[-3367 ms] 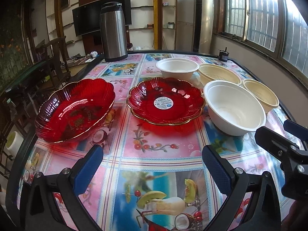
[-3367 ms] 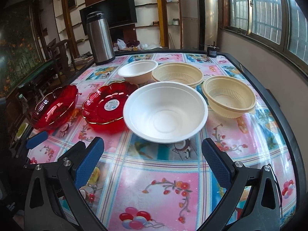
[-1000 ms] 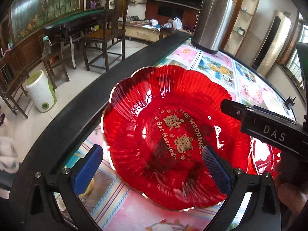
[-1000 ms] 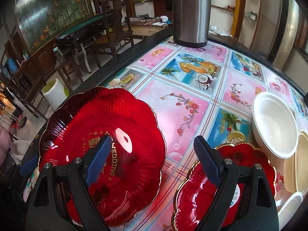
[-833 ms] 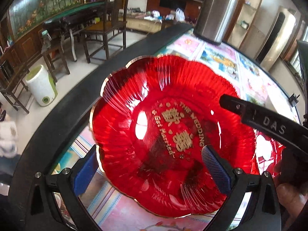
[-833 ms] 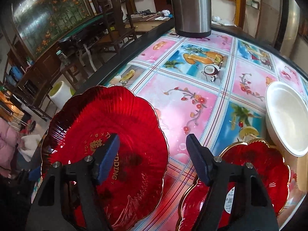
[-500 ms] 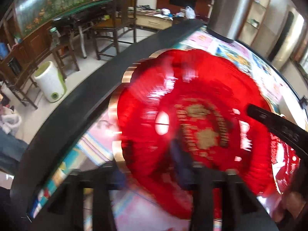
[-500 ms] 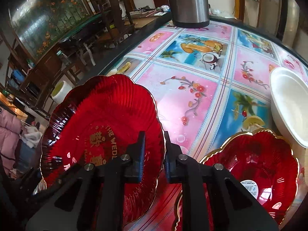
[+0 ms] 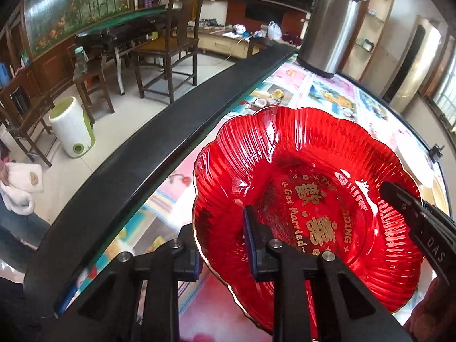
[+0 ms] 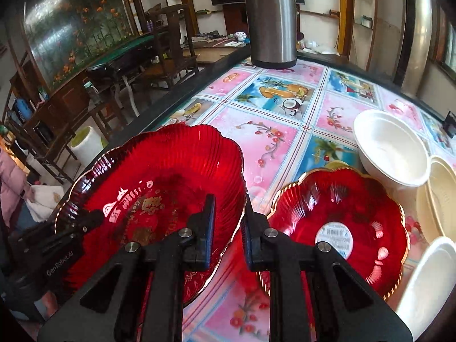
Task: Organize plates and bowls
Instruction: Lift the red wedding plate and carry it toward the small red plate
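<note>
The table (image 10: pixel 287 131) has a bright picture cloth, with wooden chairs (image 9: pixel 171 45) past its edge. Both grippers point down. The left gripper (image 9: pixel 225 245) and right gripper (image 10: pixel 226 225) have just been closing and now pinch the big red plate (image 10: pixel 159 182) between them.

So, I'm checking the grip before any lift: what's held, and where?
The red ribbed wedding plate, by its scalloped rim: left gripper and right gripper on opposite edges.
</note>
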{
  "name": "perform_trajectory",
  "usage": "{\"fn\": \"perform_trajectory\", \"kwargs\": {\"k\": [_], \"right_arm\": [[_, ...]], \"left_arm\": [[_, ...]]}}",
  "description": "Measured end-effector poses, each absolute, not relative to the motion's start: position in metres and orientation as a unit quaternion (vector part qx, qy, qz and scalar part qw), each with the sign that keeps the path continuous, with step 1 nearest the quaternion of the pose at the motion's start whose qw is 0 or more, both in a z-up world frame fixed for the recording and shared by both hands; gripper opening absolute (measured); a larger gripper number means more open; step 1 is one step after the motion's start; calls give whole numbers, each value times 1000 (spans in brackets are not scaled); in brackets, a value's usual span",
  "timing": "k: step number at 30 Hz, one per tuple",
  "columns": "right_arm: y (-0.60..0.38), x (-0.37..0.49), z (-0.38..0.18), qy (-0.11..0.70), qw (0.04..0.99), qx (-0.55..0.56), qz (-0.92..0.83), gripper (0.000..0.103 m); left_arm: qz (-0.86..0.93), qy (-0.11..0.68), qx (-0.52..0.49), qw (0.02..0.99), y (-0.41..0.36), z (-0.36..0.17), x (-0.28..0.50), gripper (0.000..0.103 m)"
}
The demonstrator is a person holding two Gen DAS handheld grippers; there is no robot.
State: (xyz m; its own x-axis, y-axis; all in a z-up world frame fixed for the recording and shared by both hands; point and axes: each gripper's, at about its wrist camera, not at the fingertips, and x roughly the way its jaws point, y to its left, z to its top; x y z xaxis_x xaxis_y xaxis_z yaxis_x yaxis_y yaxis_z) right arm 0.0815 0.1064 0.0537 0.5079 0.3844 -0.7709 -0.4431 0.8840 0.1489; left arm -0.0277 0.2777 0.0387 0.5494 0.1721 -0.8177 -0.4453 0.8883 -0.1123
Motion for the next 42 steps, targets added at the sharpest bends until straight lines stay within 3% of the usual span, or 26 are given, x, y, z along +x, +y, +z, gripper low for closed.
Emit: {"fn": "perform_trajectory", "kwargs": {"k": [12, 25, 26, 30, 31, 35, 42], "right_arm": [[69, -12, 55, 433, 874, -3, 219, 17], [65, -30, 15, 472, 853, 18, 222, 18], [64, -30, 14, 474, 851, 27, 225, 18], [59, -31, 16, 478, 849, 39, 224, 28], [57, -31, 17, 477, 850, 36, 220, 32], [43, -32, 21, 474, 851, 62, 218, 33], [19, -40, 35, 462, 855, 92, 217, 36]], "left_arm": [[139, 443, -108, 879, 255, 41, -71, 23], [150, 462, -104, 868, 260, 14, -81, 26], [151, 464, -105, 866, 261, 13, -80, 29], [161, 446, -104, 874, 263, 18, -84, 68], [166, 436, -101, 879, 264, 23, -86, 70], [185, 406, -82, 891, 264, 41, -88, 78], [161, 385, -76, 905, 246, 66, -85, 78]]}}
